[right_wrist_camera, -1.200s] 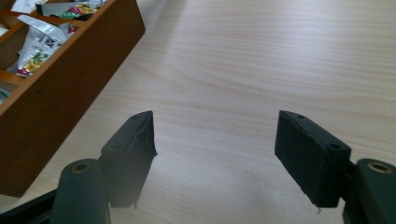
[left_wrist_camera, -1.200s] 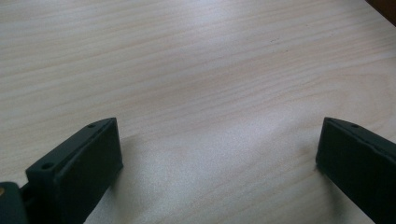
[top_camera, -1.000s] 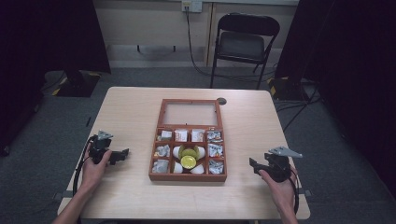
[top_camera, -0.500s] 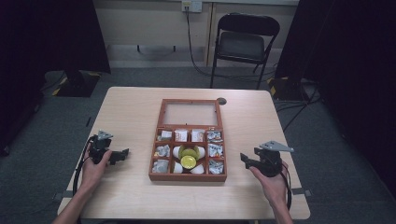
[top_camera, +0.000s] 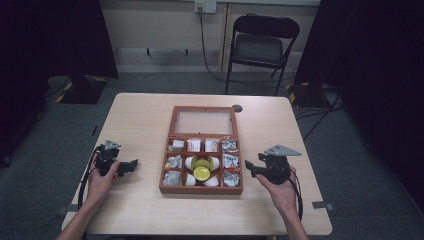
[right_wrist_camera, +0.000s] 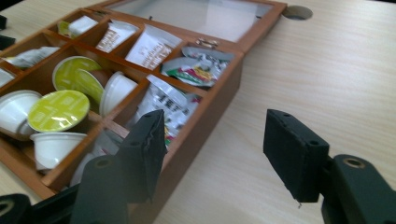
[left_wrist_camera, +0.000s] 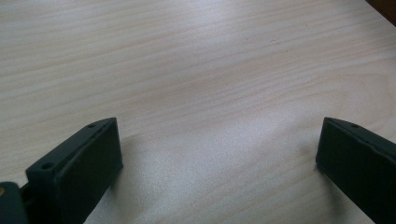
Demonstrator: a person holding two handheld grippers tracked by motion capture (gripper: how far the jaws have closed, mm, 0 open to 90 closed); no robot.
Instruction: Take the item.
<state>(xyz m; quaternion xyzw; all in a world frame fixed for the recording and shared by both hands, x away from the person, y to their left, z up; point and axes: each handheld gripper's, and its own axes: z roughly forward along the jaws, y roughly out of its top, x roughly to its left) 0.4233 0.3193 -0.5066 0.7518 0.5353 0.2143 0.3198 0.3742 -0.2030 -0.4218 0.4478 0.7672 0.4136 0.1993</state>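
The right gripper (right_wrist_camera: 212,154) has its jaws apart with nothing between them; they have just been closing. It is just beside the right wall of the wooden box (right_wrist_camera: 201,140), whose near-right cell holds a packet (right_wrist_camera: 170,105). The box sits in the middle of the table (top_camera: 140,120), lid open. The left gripper (top_camera: 131,165) has its jaws spread over bare table, left of the box and apart from it
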